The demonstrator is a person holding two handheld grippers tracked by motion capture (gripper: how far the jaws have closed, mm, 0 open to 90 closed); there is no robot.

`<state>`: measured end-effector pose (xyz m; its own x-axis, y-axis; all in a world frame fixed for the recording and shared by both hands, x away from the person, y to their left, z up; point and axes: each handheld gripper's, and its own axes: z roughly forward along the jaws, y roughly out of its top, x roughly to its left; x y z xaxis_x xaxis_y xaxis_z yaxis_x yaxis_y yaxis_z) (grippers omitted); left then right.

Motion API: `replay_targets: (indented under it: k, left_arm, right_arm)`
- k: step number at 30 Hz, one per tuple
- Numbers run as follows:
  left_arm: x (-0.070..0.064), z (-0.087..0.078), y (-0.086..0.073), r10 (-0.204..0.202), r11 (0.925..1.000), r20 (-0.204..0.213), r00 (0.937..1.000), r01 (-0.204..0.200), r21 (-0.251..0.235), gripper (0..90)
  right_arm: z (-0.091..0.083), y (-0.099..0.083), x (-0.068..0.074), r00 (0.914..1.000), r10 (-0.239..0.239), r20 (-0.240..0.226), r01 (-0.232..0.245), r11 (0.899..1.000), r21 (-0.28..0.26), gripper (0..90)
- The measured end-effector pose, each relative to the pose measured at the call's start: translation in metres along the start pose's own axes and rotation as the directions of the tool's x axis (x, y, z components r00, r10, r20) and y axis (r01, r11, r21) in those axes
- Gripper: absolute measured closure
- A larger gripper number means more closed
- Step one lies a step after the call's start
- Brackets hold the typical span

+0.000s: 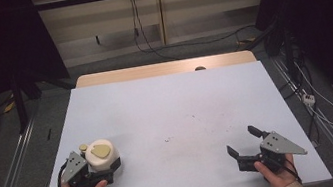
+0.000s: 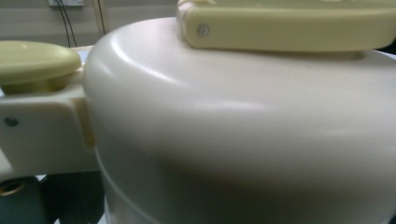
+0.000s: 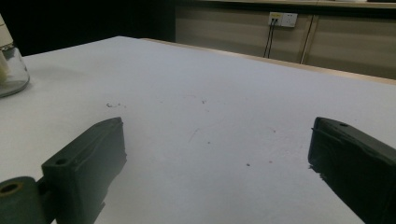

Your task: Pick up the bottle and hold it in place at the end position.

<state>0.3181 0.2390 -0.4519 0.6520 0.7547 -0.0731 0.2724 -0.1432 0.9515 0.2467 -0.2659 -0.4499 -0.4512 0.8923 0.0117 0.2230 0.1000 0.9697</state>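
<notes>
The left gripper (image 1: 97, 174) sits at the near left of the tabletop (image 1: 172, 108), pressed up against a cream-coloured jar (image 1: 103, 156) with a pale yellow handle on its lid. In the left gripper view the jar (image 2: 243, 130) stands right up against the camera, with a small yellow knob (image 2: 35, 58) off to one side of it. Its jaws reach around the jar's base, but whether they actually clamp it I cannot tell. The jar stands upright between those jaws, touching the gripper's front.

The right gripper (image 1: 245, 142) rests at the near right, well apart from the jar. Its jaws are spread wide with nothing between them, just bare tabletop (image 3: 219, 107) ahead. Far off to one side of them, the jar's clear glass base (image 3: 11, 70) shows.
</notes>
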Motion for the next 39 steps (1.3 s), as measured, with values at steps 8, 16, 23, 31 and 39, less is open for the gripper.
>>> replay_targets:
  k: [8,16,23,31,39]
  left_arm:
    - [0.000,-0.002,-0.001,-0.005,0.9998,0.003,1.0000,0.005,-0.020,5.6]
    - [-0.001,-0.004,0.003,-0.008,0.9955,0.034,0.9994,0.011,-0.095,5.7]
    - [-0.002,-0.002,0.009,-0.010,0.9908,0.046,0.9989,0.016,-0.135,5.7]
    - [-0.005,0.012,0.022,-0.016,0.9846,0.040,0.9991,0.022,-0.174,5.7]
    - [-0.005,0.021,0.029,0.002,0.9826,0.038,0.9993,0.005,-0.186,5.7]
  right_arm:
    - [-0.001,0.000,0.000,1.0000,0.000,-0.004,0.000,1.000,-0.005,3.7]
    - [-0.001,0.000,-0.001,1.0000,0.000,-0.003,0.000,1.000,-0.007,3.8]
    - [-0.001,0.001,-0.001,1.0000,-0.001,-0.001,0.001,1.000,-0.013,3.6]
    - [-0.002,0.002,0.000,1.0000,-0.004,-0.002,0.004,1.000,-0.019,3.7]
    - [-0.001,0.002,0.000,1.0000,-0.006,-0.005,0.006,1.000,-0.020,3.7]
